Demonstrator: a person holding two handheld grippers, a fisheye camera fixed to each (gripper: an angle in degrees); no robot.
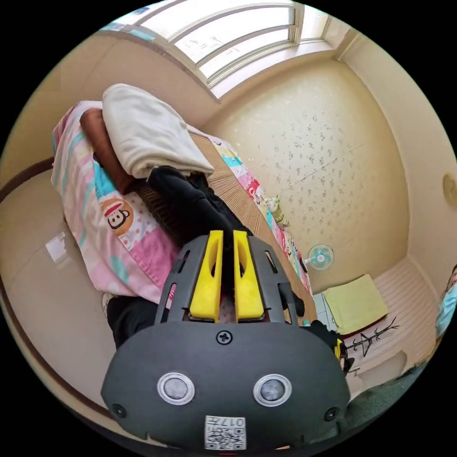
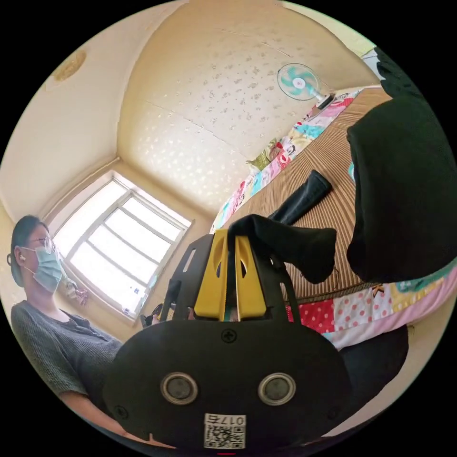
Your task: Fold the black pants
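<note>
Both tools, left (image 1: 228, 238) and right (image 2: 232, 238), pinched black pants (image 2: 295, 243) lifted above the bed's (image 2: 328, 195) near edge. One leg trailed away along the woven mat toward the far edge.

bright window (image 1: 238, 38) daylight, sharp, fisheye-warped edges

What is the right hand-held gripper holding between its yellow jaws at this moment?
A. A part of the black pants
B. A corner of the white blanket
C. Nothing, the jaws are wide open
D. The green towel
A: in the right gripper view, the right hand-held gripper has its jaws closed on a fold of the black pants, which hangs over the woven mat on the bed.
</note>
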